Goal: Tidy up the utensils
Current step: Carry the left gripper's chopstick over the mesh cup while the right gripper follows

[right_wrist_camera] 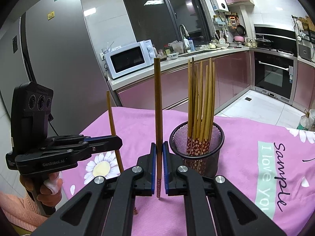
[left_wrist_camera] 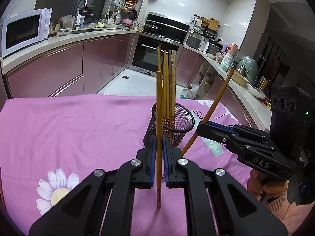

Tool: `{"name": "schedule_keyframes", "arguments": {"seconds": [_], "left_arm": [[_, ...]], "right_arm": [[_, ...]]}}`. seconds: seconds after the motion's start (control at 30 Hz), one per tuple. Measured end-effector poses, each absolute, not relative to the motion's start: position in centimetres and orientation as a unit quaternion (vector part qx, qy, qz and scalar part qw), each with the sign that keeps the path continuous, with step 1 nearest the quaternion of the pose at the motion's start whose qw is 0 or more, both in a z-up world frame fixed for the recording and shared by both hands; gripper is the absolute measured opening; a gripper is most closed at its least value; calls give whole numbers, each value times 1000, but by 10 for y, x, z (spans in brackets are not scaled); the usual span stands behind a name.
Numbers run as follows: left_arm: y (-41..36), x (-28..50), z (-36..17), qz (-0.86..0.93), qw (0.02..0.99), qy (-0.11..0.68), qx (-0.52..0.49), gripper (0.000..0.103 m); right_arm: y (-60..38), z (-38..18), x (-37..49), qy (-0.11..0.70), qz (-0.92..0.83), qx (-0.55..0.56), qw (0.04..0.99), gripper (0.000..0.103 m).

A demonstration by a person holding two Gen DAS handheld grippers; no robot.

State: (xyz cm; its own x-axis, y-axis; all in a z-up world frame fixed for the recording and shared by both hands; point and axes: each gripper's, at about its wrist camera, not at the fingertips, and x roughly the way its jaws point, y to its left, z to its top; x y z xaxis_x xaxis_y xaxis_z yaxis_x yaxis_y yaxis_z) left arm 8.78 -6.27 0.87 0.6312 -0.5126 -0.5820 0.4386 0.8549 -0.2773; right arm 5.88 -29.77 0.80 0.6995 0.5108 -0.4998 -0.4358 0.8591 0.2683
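Chopsticks [left_wrist_camera: 158, 129] [right_wrist_camera: 158, 106] upright, one clamped per gripper [left_wrist_camera: 159, 147] [right_wrist_camera: 159, 151].

Hidden or cut off:
- Chopstick [left_wrist_camera: 159, 137] in left gripper [left_wrist_camera: 159, 157]: mid-shaft covered by the blue fingers [left_wrist_camera: 152, 161].
- Chopstick [right_wrist_camera: 158, 118] in right gripper [right_wrist_camera: 159, 163]: same, pinched stretch unseen.
- Mesh cup [left_wrist_camera: 177, 122]: base masked by left gripper; bundled chopsticks [right_wrist_camera: 200, 102] blurred behind mesh, count unclear.
- Holding hand [left_wrist_camera: 263, 186], 4 o'clock: partly behind handle, sleeve cut by frame edge.
- Desk cloth lettering [right_wrist_camera: 279, 177], 3 o'clock: cropped.
- Counter clutter [left_wrist_camera: 110, 22], 12 o'clock: too small to identify.
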Motion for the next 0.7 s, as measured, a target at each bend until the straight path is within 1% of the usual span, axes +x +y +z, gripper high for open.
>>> {"name": "schedule_keyframes", "arguments": {"seconds": [0.7], "left_arm": [[-70, 96, 38, -273, 911, 308, -40, 7]], "right_arm": [[-312, 30, 51, 252, 249, 64, 933, 6]]}}
